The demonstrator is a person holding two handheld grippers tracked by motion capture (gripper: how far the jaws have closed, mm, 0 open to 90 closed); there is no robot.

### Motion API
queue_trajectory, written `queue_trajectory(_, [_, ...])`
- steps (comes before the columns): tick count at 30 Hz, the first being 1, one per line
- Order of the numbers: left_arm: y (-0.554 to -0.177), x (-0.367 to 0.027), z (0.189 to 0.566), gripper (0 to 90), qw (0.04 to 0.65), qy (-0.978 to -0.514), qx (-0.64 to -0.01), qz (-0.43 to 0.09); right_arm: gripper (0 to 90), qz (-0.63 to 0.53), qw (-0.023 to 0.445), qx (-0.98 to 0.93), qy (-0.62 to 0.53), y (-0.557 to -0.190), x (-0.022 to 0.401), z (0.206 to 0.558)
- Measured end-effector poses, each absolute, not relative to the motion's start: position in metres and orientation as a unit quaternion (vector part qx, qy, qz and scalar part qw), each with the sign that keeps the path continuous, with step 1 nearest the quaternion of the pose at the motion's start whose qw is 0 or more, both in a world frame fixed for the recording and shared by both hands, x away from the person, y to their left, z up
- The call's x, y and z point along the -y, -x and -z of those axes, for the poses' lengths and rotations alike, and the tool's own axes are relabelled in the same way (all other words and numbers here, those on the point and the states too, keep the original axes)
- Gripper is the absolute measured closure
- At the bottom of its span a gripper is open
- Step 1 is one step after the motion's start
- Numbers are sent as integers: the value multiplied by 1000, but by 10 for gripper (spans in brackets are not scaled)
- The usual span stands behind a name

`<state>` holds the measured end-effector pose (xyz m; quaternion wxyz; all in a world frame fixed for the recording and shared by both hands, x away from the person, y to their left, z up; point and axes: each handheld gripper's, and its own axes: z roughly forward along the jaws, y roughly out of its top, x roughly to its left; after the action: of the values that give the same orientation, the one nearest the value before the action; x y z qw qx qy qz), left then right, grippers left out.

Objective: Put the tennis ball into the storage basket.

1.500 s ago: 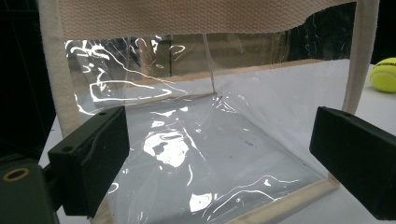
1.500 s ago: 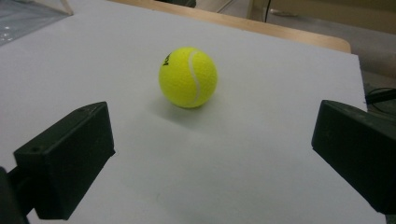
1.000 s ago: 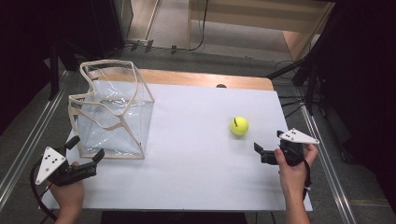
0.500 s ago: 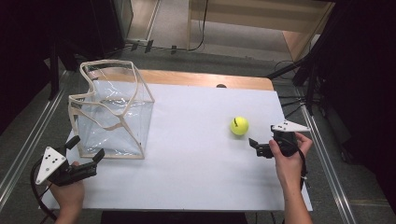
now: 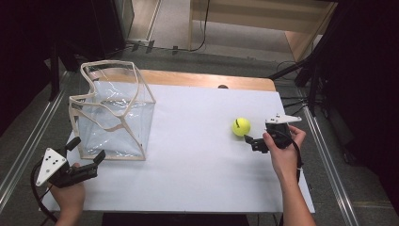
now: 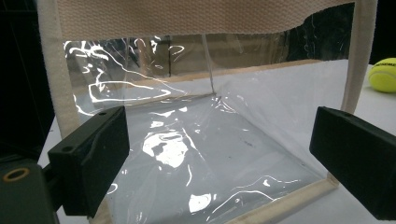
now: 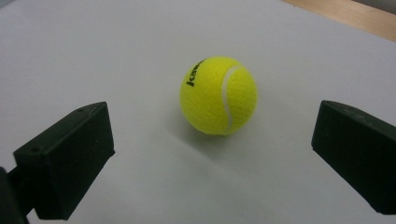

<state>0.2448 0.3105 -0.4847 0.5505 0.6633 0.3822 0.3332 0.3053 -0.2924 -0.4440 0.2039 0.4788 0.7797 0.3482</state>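
White covering spreads over the table (image 5: 197,179), with a strip of bare wood along the far edge and dark floor and cables around it.

On the right side of the table sits a yellow tennis ball (image 5: 241,126), resting on the white surface with black lettering on it. The right gripper (image 5: 251,141) is held low just beside the ball, on the person's side of it and not touching it. In the right gripper view its jaws stand wide apart with nothing between them, and the ball (image 7: 218,95) lies a little ahead, roughly centred between the two black jaws.

At the left side of the table stands a clear plastic bag (image 5: 113,117) with cream fabric trim and straps, open at the top and upright, with nothing visible inside it. The left gripper (image 5: 86,150) is at the near left corner of the table, close to the bag's front lower edge. In the left gripper view its jaws are spread wide and hold nothing, and the bag (image 6: 201,135) sits right in front of them; whether a jaw touches the trim cannot be told. The ball (image 6: 384,74) appears far off at the right edge of that view.
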Motion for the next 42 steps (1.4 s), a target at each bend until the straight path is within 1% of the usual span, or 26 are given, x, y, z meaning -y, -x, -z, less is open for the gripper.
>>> queue_trajectory(4, [-245,-311,485,54,551,-664,-382,-333,0,-343,198,-783,-480,-313,290,443])
queue_trajectory(7, [-245,-311,485,54,552,-663,-381,-332,0,-339,182,-790,-478,-322,286,443])
queue_trajectory(12, [-245,-311,485,54,551,-663,-381,-332,0,-323,164,-799,-480,-333,281,442])
queue_trajectory(16, [-245,-311,485,54,552,-663,-381,-332,0,-315,159,-801,-484,-339,280,443])
queue_trajectory(17, [-245,-311,485,54,552,-663,-382,-332,0,-310,152,-803,-487,-344,279,444])
queue_trajectory(19, [-245,-311,485,53,552,-663,-381,-332,0,-307,154,-804,-485,-346,279,444])
queue_trajectory(42, [-245,-312,484,54,555,-659,-384,-332,0,-241,106,-826,-499,-385,265,462])
